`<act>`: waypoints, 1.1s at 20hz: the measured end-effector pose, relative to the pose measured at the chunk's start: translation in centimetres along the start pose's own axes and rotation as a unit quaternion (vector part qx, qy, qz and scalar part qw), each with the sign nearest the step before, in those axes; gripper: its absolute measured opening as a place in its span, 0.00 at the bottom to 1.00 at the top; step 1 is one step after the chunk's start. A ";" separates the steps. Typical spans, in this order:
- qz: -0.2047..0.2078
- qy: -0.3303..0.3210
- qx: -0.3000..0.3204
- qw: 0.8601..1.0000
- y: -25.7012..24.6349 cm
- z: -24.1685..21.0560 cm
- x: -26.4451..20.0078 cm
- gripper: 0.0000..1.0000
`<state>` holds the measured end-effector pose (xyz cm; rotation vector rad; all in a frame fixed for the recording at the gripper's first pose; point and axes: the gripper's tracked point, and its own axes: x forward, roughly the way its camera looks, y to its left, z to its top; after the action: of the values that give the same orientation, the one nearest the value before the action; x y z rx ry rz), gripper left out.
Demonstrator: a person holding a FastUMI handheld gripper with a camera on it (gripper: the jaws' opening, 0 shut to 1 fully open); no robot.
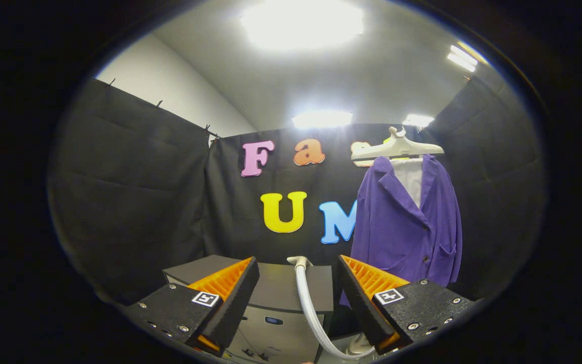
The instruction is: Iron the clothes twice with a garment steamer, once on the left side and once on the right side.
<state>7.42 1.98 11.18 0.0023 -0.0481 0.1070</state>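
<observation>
A purple jacket (404, 222) with a white lining hangs on a white hanger (397, 149) against the black booth wall, beyond and above my right finger. The garment steamer's white hose (310, 308) curves up from a pale base part (359, 346) low by the right finger and ends at a white fitting (298, 261) at the level of the fingertips. My gripper (297, 263) is open. The hose runs through the wide gap between the fingers, and neither finger touches it. The steamer's head is hidden from me.
A dark-topped cabinet (276, 288) with a pale front stands just ahead of and below the fingers. Black cloth walls close the booth on the left, back and right. Bright ceiling lights shine overhead.
</observation>
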 end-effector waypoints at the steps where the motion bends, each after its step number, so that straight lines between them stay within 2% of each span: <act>1: 0.003 -0.003 0.001 1.000 -0.2 0.9 1.0 0.95; 4: 0.005 -0.004 -0.001 1.000 -1.3 3.2 4.0 0.95; 10: 0.034 0.032 0.007 0.999 -1.7 4.3 10.6 0.95; 16: 0.071 0.099 0.053 0.991 -1.7 3.1 17.5 0.95; 22: 0.094 0.178 0.086 0.976 -2.3 -0.2 23.1 0.95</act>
<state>30.65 2.18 12.13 0.1511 0.3212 0.2991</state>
